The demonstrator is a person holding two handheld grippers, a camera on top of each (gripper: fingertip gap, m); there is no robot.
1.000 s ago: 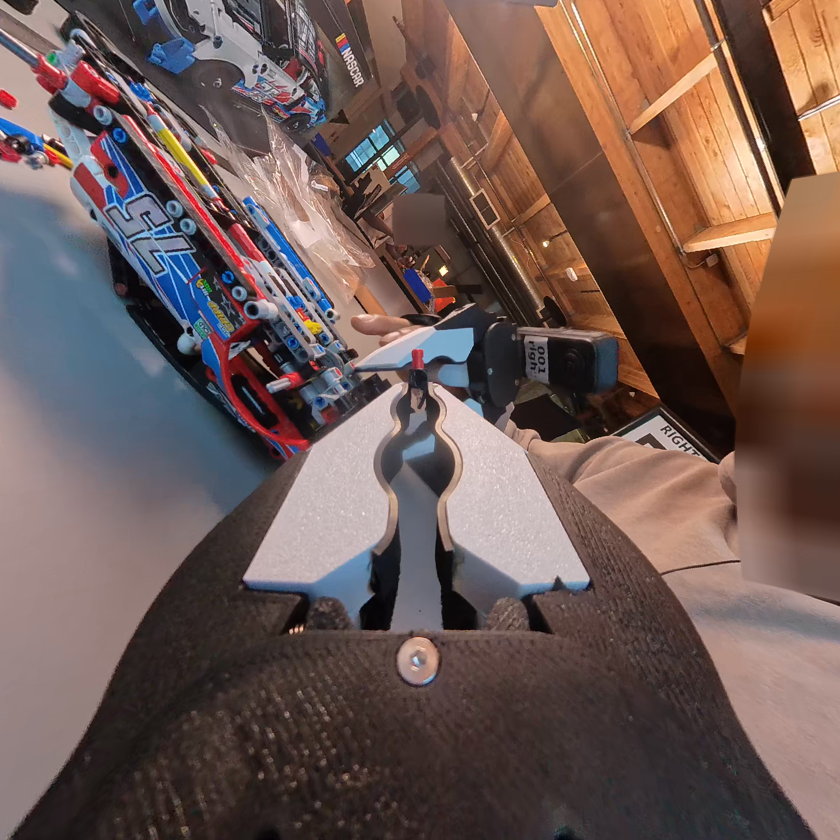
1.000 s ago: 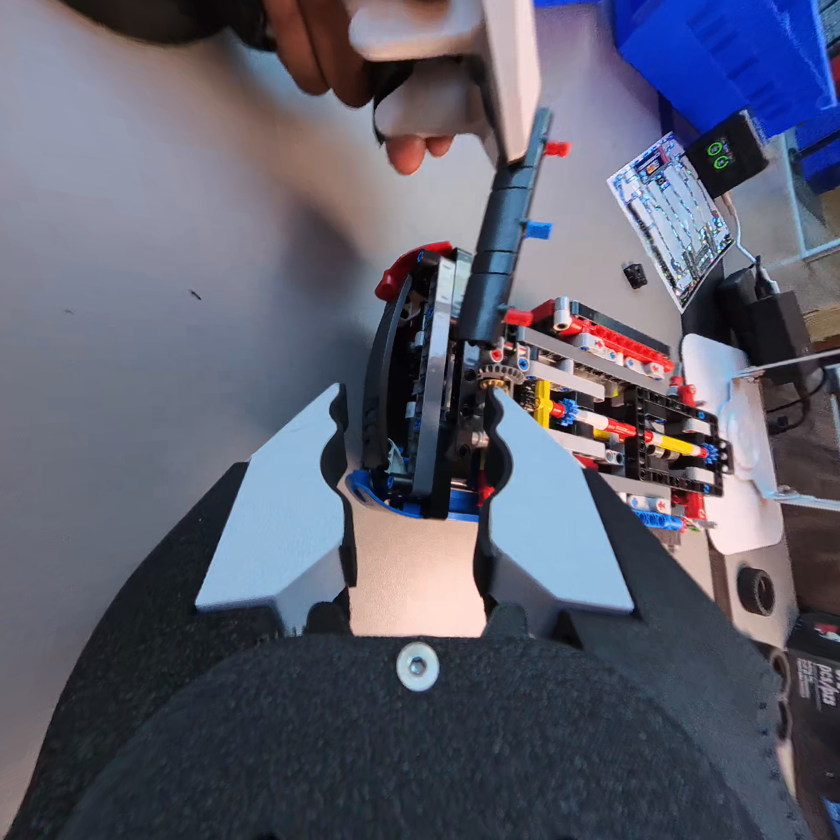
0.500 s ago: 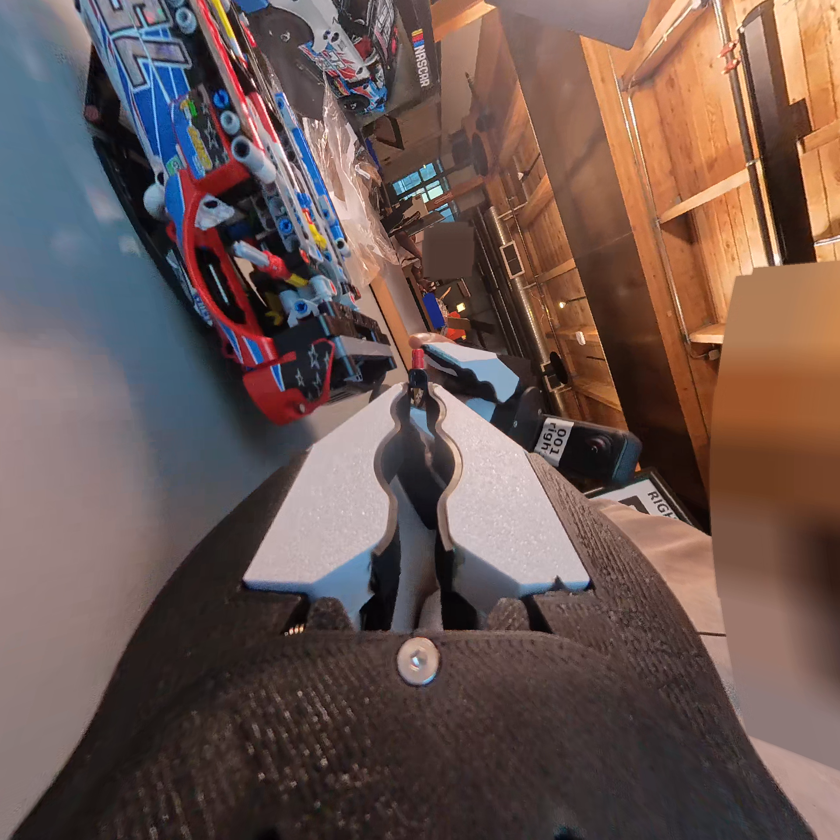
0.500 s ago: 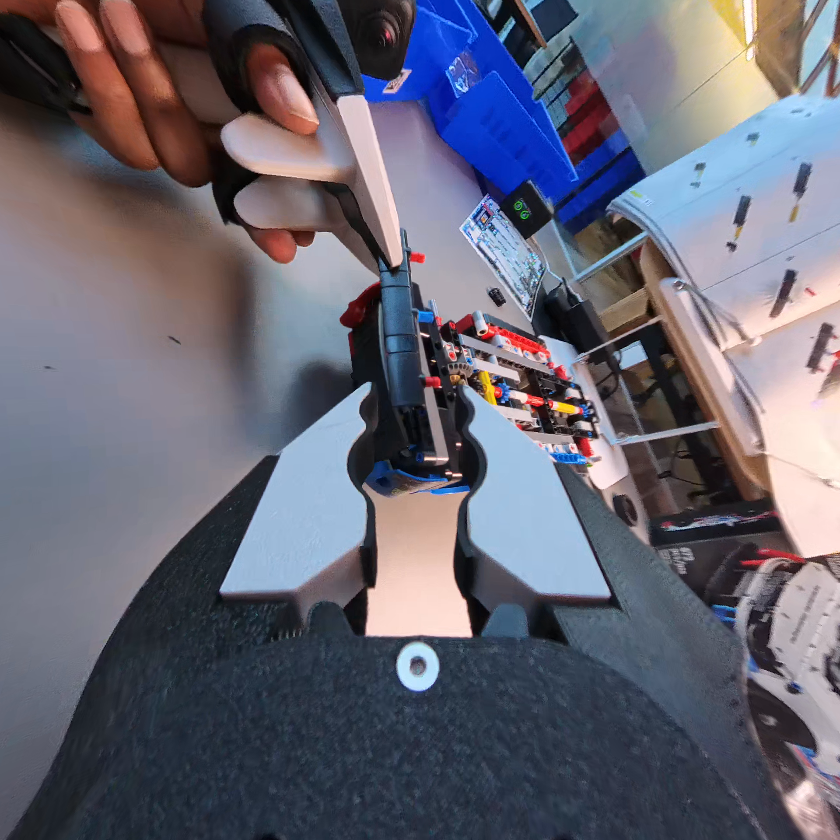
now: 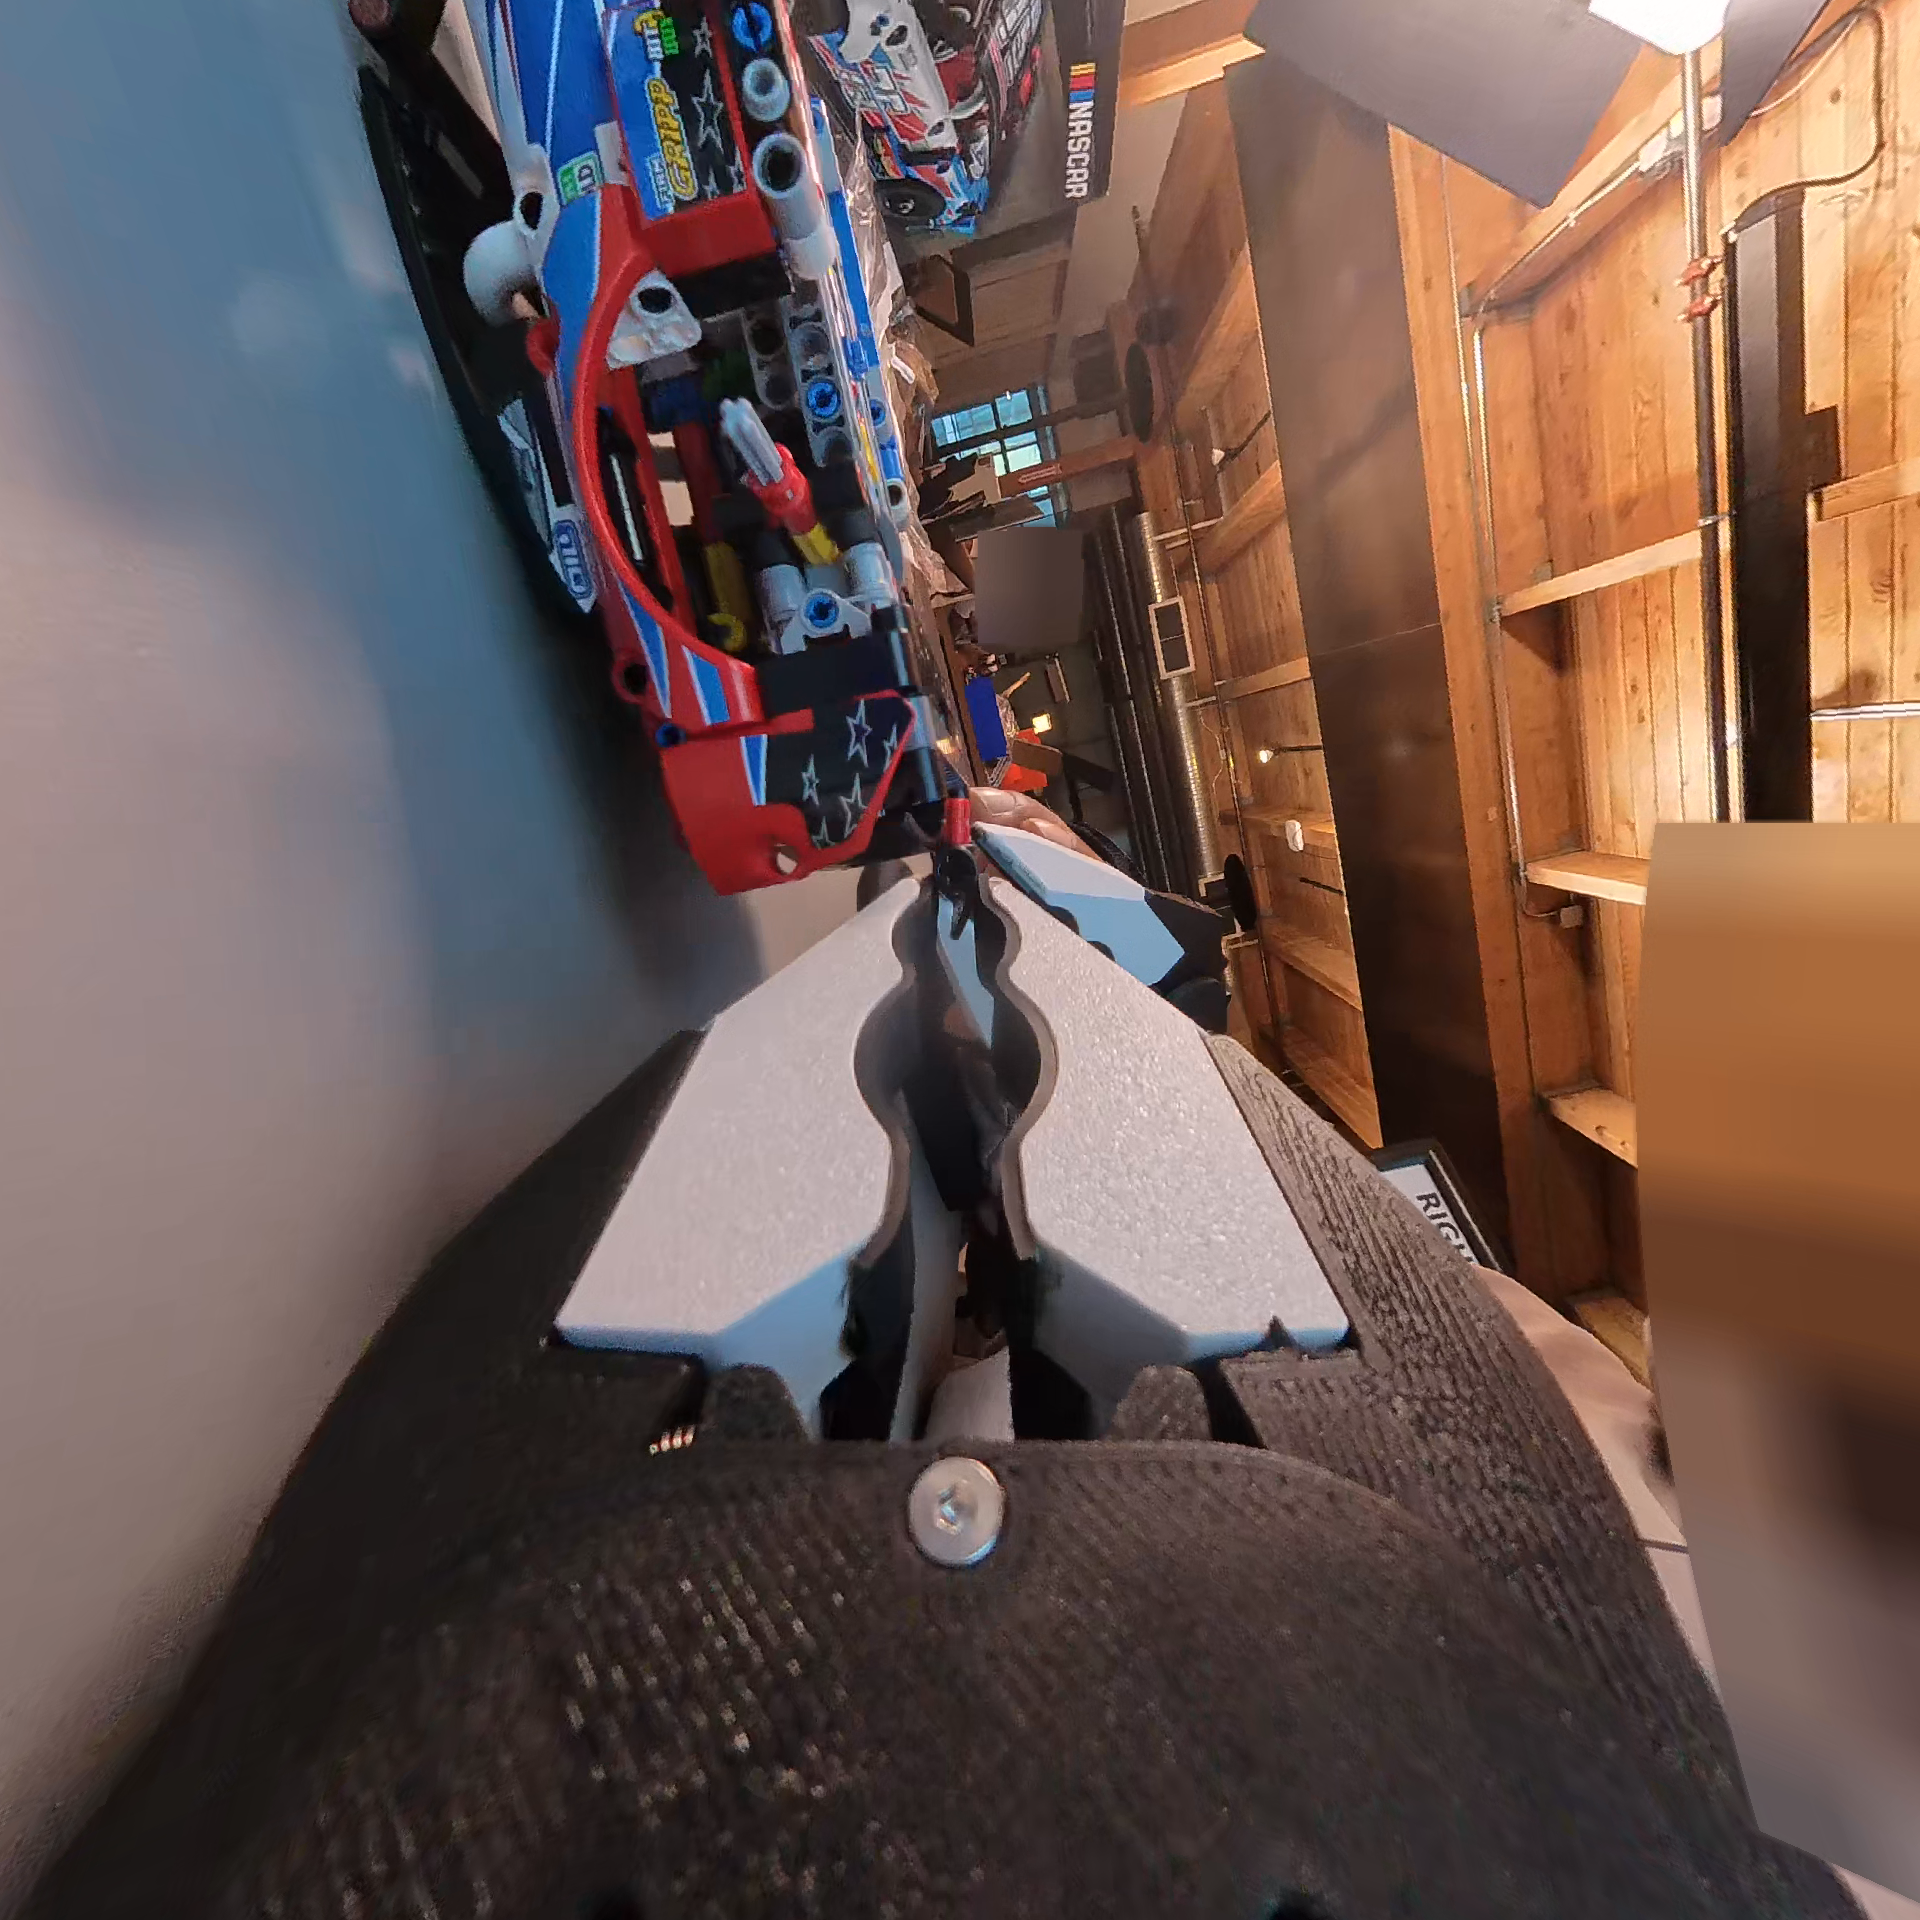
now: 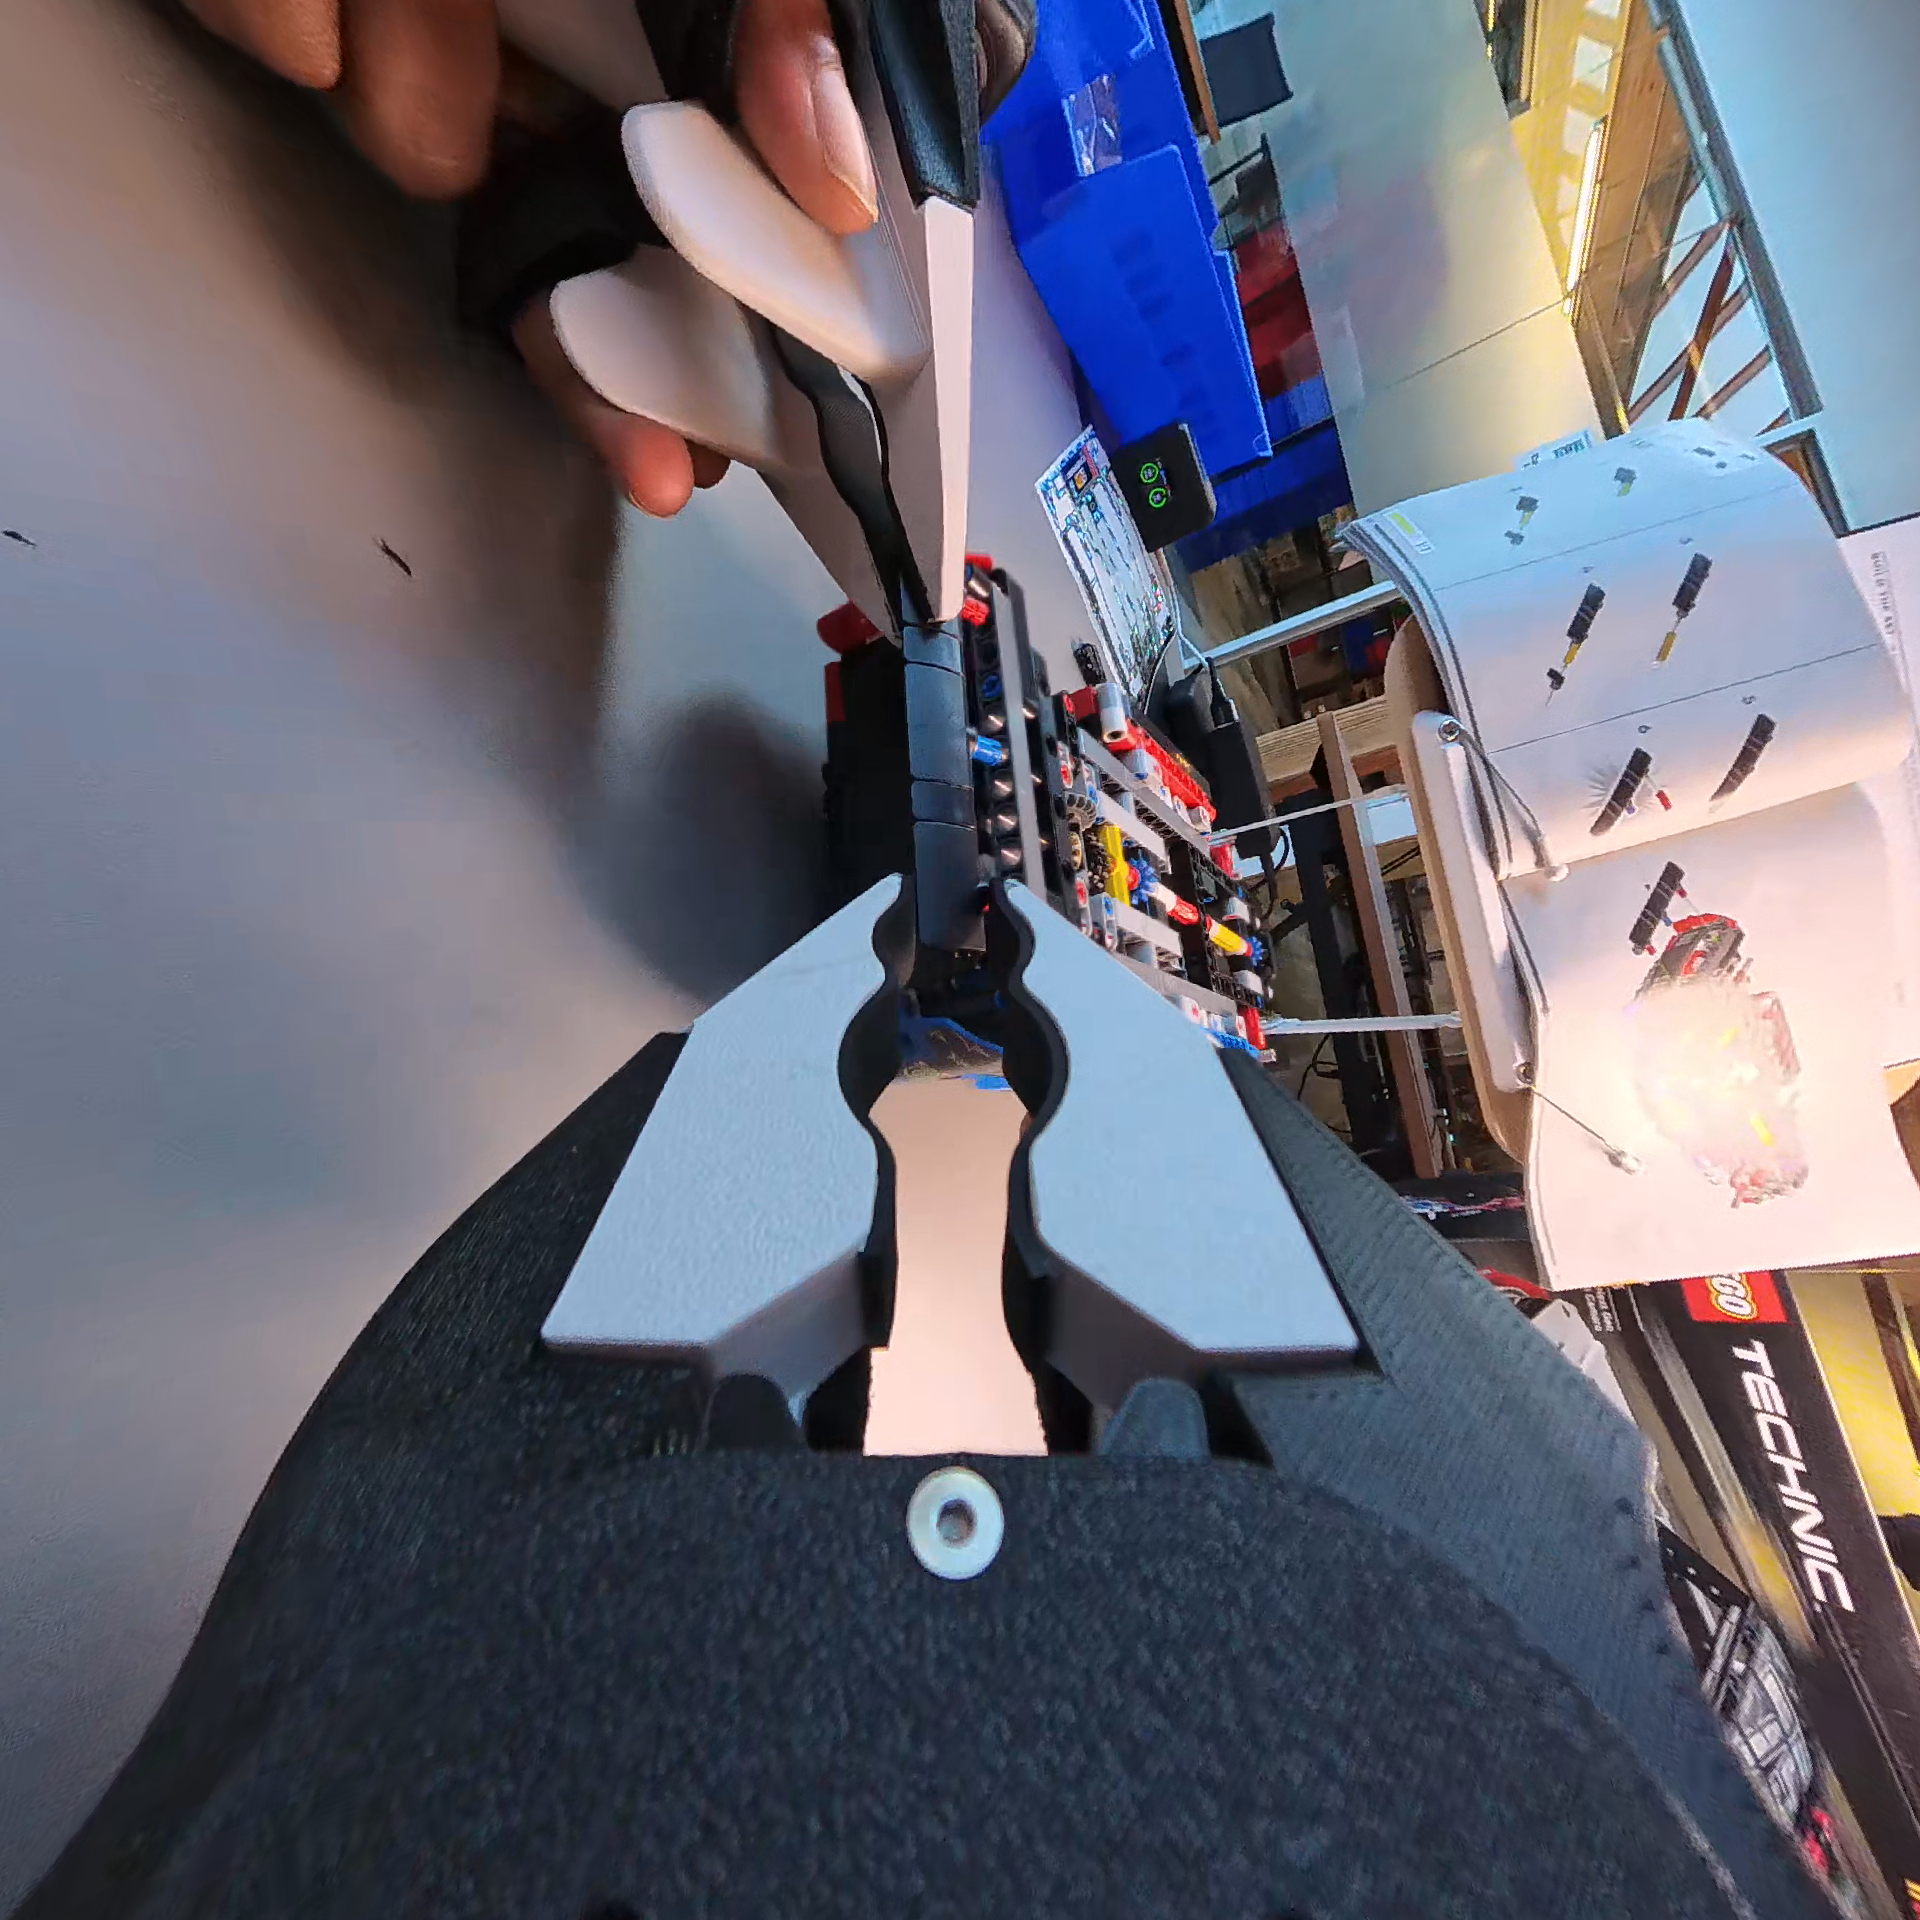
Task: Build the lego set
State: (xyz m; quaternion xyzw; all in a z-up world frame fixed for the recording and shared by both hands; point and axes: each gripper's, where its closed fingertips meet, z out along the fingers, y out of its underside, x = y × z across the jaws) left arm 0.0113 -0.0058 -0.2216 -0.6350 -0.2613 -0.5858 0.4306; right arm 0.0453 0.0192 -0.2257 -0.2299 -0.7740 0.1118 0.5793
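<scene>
The Lego race car (image 5: pixel 686 520) is red, blue and black and lies on the grey table; its open chassis shows in the right wrist view (image 6: pixel 1132 862). My left gripper (image 5: pixel 954 883) is shut on the top end of a long black beam (image 6: pixel 935 748) with a red pin at its tip. The beam lies flat against the car's side. My right gripper (image 6: pixel 948 904) has its jaws closed narrowly around the beam's lower end at the car's edge. The left gripper also shows in the right wrist view (image 6: pixel 920 597), held by a hand. One finger of the right gripper (image 5: pixel 1081 914) shows beyond the left gripper's tips.
An open instruction booklet (image 6: pixel 1662 831) stands on a holder at the right. Blue bins (image 6: pixel 1143 260), a small black device with green lights (image 6: pixel 1164 488) and a sticker sheet (image 6: pixel 1101 561) lie behind the car. A Lego box (image 6: pixel 1787 1455) lies at lower right. The set's box (image 5: pixel 997 94) stands behind the car. The gap from one gripper's tips to the other's is roughly 5 cm.
My left gripper has swung the black beam from tilted away to flat against the car's side. My right gripper's jaws have narrowed from wide open to closed around the beam's lower end.
</scene>
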